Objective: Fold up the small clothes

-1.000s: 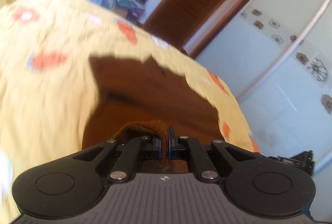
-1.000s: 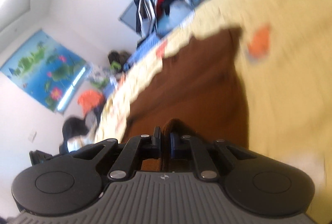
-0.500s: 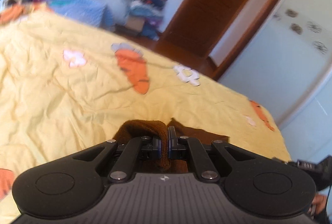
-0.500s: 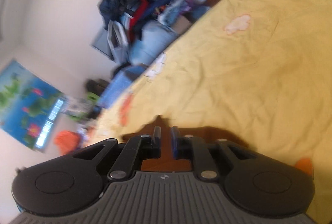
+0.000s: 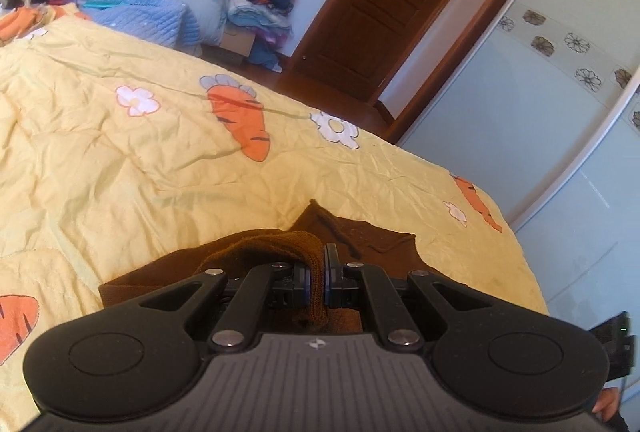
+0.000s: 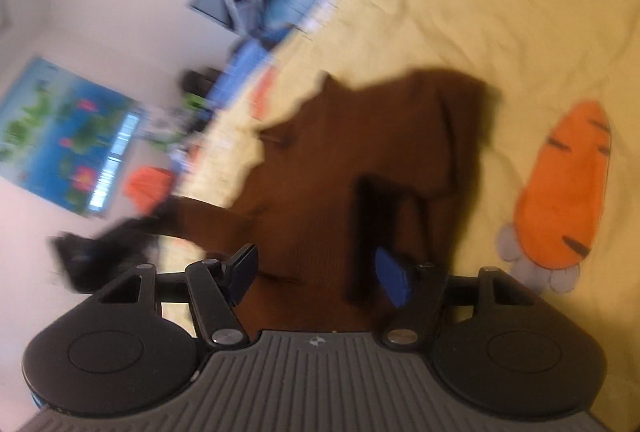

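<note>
Left tool (image 5: 316,278) clamps brown garment (image 6: 360,160) hem at lower centre; right tool (image 6: 316,278) released. Fold laid, flattening left.

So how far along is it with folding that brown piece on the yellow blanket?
Partly done. The brown garment lies on the carrot-print blanket, seemingly doubled over in places, though the right view is blurred. The right gripper is open above it. The left gripper is shut on a knit edge. Left to do: release that edge, then finish and flatten the fold.
</note>
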`<state>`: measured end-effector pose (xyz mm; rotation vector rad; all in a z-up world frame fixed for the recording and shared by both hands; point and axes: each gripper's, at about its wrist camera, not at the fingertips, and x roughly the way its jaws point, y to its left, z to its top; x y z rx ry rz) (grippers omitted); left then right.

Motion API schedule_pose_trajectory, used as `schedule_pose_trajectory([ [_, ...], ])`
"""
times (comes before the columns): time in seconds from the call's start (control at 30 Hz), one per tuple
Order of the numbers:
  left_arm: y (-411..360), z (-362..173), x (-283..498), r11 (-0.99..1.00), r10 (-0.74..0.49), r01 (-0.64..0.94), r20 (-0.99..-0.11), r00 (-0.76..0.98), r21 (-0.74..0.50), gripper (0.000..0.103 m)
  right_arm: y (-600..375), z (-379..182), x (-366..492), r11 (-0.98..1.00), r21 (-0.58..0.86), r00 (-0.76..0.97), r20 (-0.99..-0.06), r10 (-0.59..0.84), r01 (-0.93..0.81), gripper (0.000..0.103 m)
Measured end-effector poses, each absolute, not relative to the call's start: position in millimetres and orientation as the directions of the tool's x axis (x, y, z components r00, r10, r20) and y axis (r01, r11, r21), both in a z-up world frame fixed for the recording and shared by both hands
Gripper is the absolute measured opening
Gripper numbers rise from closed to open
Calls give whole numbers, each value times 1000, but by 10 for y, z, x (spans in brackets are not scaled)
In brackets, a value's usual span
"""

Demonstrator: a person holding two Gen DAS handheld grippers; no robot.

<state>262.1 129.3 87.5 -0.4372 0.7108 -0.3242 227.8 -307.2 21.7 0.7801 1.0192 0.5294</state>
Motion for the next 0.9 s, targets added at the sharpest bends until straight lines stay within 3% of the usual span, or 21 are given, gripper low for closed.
schedule_pose_trajectory([
  [0.1,1252,899,2595,864,-429,146,-554,713,-481,6,-2914,32,2405,650,760,402,-590,700,-16,14],
  [0.17,1252,946,2569,871,-421,157,-542,727,-466,6,-2857,118,2450,665,745,425,-585,691,-56,14],
  [0.33,1293,1027,2830,879,-382,129,-515,768,-459,6,-3104,488,2789,555,828,588,-407,699,-86,14],
  [0.37,1279,1001,2947,891,-351,111,-514,783,-439,6,-3181,490,2897,526,848,640,-371,673,-63,16],
  [0.4,1245,947,3068,915,-303,92,-521,798,-393,6,-3251,475,2998,510,860,688,-350,636,-34,25],
  [0.43,1226,859,3190,929,-272,69,-547,792,-363,10,-3302,436,3088,511,859,722,-363,590,14,59],
  [0.5,1267,659,3380,924,-262,-7,-648,715,-382,14,-3350,347,3172,505,854,730,-423,537,123,96],
  [0.63,1467,505,2958,898,-310,6,-624,718,-440,16,-3336,362,2841,528,847,697,-414,586,60,95],
  [0.67,1521,507,2791,910,-288,4,-627,724,-414,24,-3337,379,2693,567,822,690,-436,577,46,95],
  [0.73,1688,471,2414,910,-257,-27,-615,746,-413,53,-3344,405,2385,663,748,681,-499,536,28,95],
  [0.77,1771,439,2229,907,-229,-62,-614,755,-416,76,-3352,405,2233,711,703,670,-539,510,25,95],
  [0.83,1898,345,1905,892,-207,-116,-622,755,-438,80,-3299,388,1962,785,620,658,-599,457,19,94],
  [0.9,1949,210,1739,869,-251,-135,-659,709,-476,80,-3229,363,1778,821,572,641,-626,445,-11,82],
])
